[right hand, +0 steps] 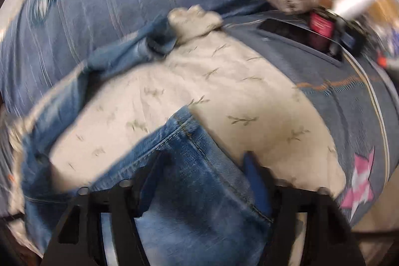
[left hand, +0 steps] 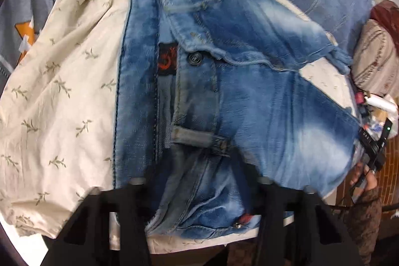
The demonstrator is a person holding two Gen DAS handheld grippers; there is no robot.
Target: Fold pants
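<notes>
The left gripper (left hand: 199, 186) has denim bunched between its 2 black fingers, which stand fairly wide apart; whether they actually pinch the cloth I cannot tell. What lies between them is the waistband end of the jeans (left hand: 224, 91), with the button (left hand: 195, 58) and open fly just beyond. The right gripper (right hand: 199, 181) has its fingers on either side of a seamed denim edge (a hem or pocket corner, hard to say through the motion blur) and appears to be clamped on it.

Outward from both, the pants lie on a cream cloth with a leaf print (left hand: 62, 91), spread over a grey-blue patterned bedcover (right hand: 361, 104). In the left view 1 layer of denim lies doubled diagonally across the front, so a first lengthwise fold looks begun. In the right view a leg trails off to a crumpled end (right hand: 149, 46), neither smoothed nor aligned.

My judgement: early in the job. Squaring the legs and the crosswise folds remain.
</notes>
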